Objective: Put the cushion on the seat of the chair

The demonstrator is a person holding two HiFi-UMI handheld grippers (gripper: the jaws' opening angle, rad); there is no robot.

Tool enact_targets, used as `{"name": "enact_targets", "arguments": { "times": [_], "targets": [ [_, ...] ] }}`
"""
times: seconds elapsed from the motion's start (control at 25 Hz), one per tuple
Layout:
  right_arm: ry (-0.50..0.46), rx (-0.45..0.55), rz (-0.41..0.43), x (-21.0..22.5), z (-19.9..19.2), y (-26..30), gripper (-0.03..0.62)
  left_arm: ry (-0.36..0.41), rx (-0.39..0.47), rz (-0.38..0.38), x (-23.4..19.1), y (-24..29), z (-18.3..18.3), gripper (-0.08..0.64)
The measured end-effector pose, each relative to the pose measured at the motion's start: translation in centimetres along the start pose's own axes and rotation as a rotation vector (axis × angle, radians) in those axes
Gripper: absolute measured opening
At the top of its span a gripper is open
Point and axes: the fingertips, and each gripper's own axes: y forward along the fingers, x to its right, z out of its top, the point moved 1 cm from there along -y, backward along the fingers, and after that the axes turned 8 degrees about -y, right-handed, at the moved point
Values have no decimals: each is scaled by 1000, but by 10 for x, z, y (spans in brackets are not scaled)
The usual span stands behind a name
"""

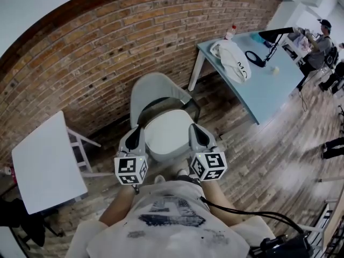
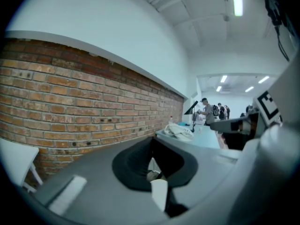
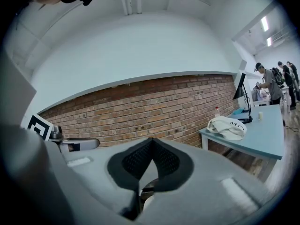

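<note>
Cushion: I see the white cushion between my two grippers, right over the chair seat, with the backrest just beyond it. I cannot tell from above whether it already rests on the seat or hangs just clear of it.
Left gripper: in its own view the dark pads are closed almost to touching, with a thin pale edge of cushion pinched between them.
Right gripper: same picture here, jaws drawn nearly together on a pale sliver of cushion low in the gap.
Handling: I judge it light and soft. A thin edge fits in nearly shut jaws, so it will sag or fold if held from one side only. It isn't fragile, but the fabric could slide out of a shallow pinch.
Hold: opposite side edges, as I have it, roughly midway along each, which keeps it level.
Pointing: broad face up, far edge toward the backrest, and it looks squared to the seat.
Long axis: rounded and near-square. If anything it runs front to back, though I wouldn't swear to it.
</note>
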Motion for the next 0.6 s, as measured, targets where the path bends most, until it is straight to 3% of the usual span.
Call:
{"name": "enact_targets", "arguments": {
  "times": [0.6],
  "targets": [
    [-2,-2,-12,3,0,1,-3,15,-2,-5,1,4,1,-9]
  ]
}}
